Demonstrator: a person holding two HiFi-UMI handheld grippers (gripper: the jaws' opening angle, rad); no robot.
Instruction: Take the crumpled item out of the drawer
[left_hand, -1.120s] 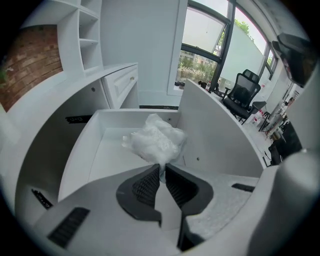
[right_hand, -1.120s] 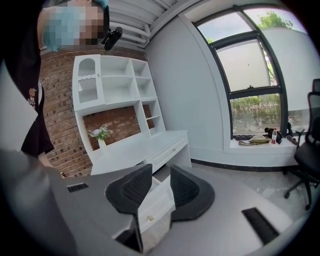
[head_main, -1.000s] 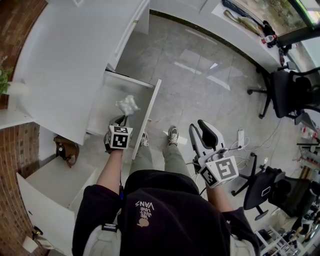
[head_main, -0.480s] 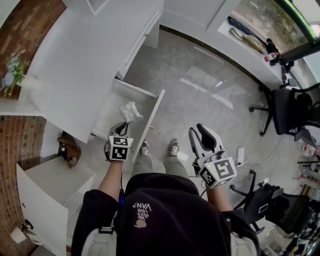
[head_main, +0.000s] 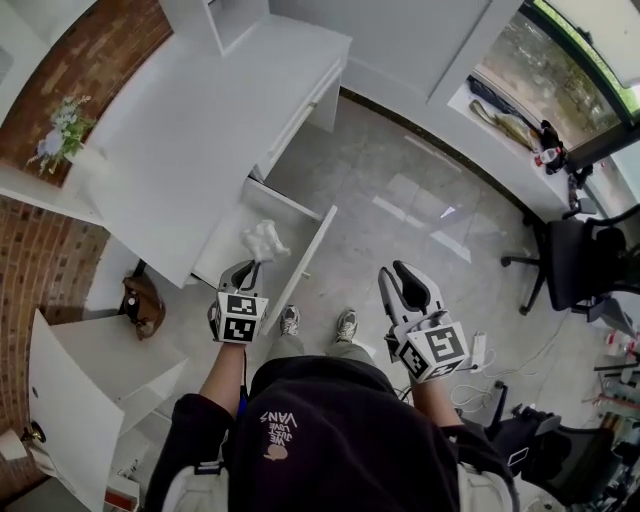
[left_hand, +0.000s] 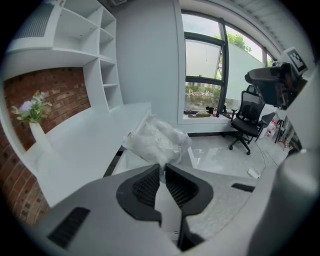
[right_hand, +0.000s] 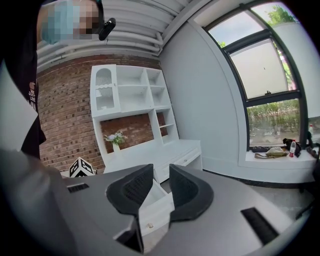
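Two handheld grippers frame a person's downward view of a white room. The left gripper (head_main: 252, 268) is clamped on the crumpled item (head_main: 264, 240), a wad of pale, translucent plastic pinched by its lower edge between the ribbed black pads (left_hand: 146, 186), which stand close together with only the thin plastic between them. The wad juts out just beyond the left gripper's tips and sits over the open drawer (head_main: 303, 262), whose white interior lies directly ahead of and below that gripper. No view shows how far the wad is above the drawer's floor. The drawer is pulled out from under a long white tabletop (head_main: 200, 130) that stretches ahead and to the left of the left gripper. A white vase of flowers (head_main: 65, 130) stands on it well off to that gripper's left, against a brick wall (head_main: 50, 260). The right gripper (head_main: 393, 272), well apart to the right of the drawer, hovers above the grey tiled floor (head_main: 400, 190), its jaws parted and closing with nothing between them. Through their gap the drawer shows far off. A black office chair (head_main: 575, 265) stands far to the right gripper's right, near the window (head_main: 570, 50).
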